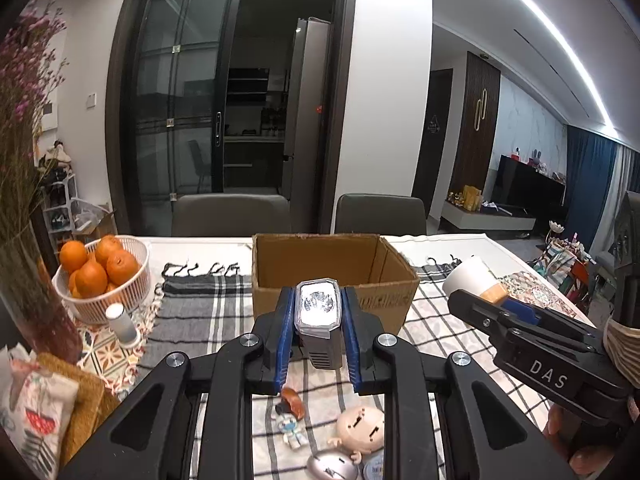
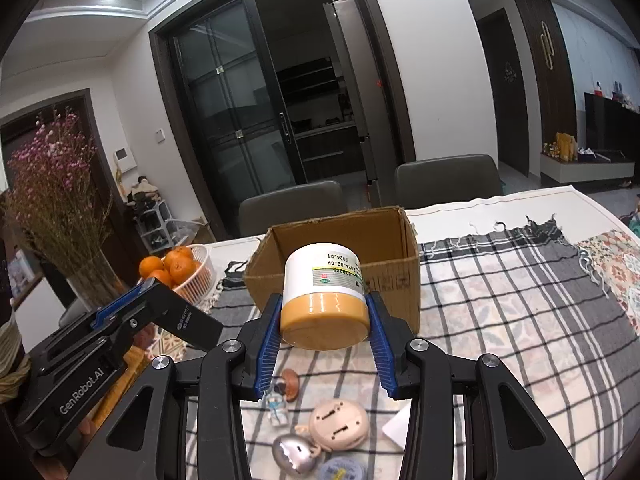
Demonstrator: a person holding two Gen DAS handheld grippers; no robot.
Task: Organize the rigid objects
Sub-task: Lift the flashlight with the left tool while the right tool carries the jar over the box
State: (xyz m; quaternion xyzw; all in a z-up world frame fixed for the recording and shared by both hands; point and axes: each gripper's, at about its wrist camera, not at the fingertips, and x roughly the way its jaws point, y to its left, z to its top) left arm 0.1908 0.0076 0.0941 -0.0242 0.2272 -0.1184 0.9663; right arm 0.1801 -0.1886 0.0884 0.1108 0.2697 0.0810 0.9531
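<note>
My left gripper is shut on a small grey device with a shiny clear face, held above the table just in front of an open cardboard box. My right gripper is shut on a white jar with a tan lid, held lid toward the camera before the same box. The jar also shows in the left wrist view. Below on the checked cloth lie a small figurine, a beige round toy and a silver mouse-shaped object.
A white basket of oranges and a small white cylinder stand left of the box. A vase of dried flowers stands at the far left. Two grey chairs are behind the table. A white card lies at right.
</note>
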